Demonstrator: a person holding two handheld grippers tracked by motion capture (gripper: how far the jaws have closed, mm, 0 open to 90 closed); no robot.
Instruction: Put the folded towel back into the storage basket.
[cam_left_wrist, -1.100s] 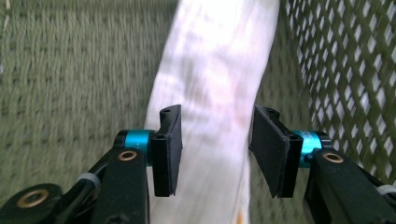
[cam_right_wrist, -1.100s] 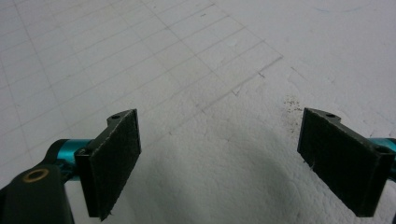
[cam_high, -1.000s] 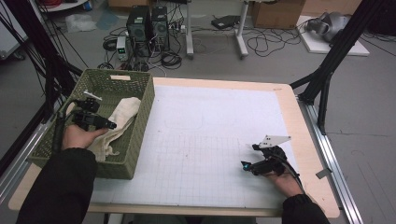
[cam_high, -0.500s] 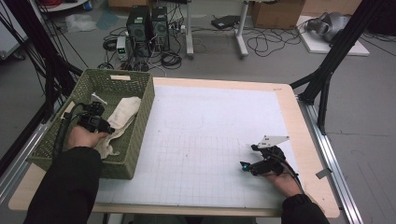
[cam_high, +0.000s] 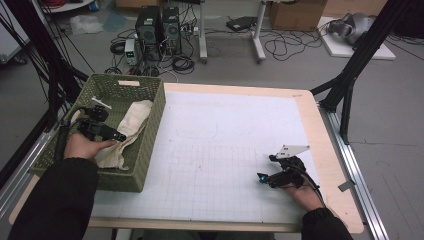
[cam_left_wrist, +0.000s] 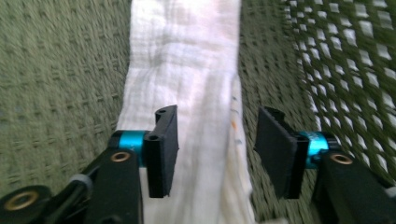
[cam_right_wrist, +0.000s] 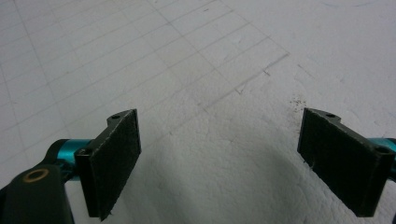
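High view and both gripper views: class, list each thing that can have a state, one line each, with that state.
White cloth: loosely folded, lying in the basket, one end up against its wall.
Green woven basket: upright at the table's left edge, holding the cloth.
Left gripper: jaws have just been opening; they stand apart over the cloth, pads off it.
Right gripper: jaws wide open, nothing between them, over the white gridded mat.
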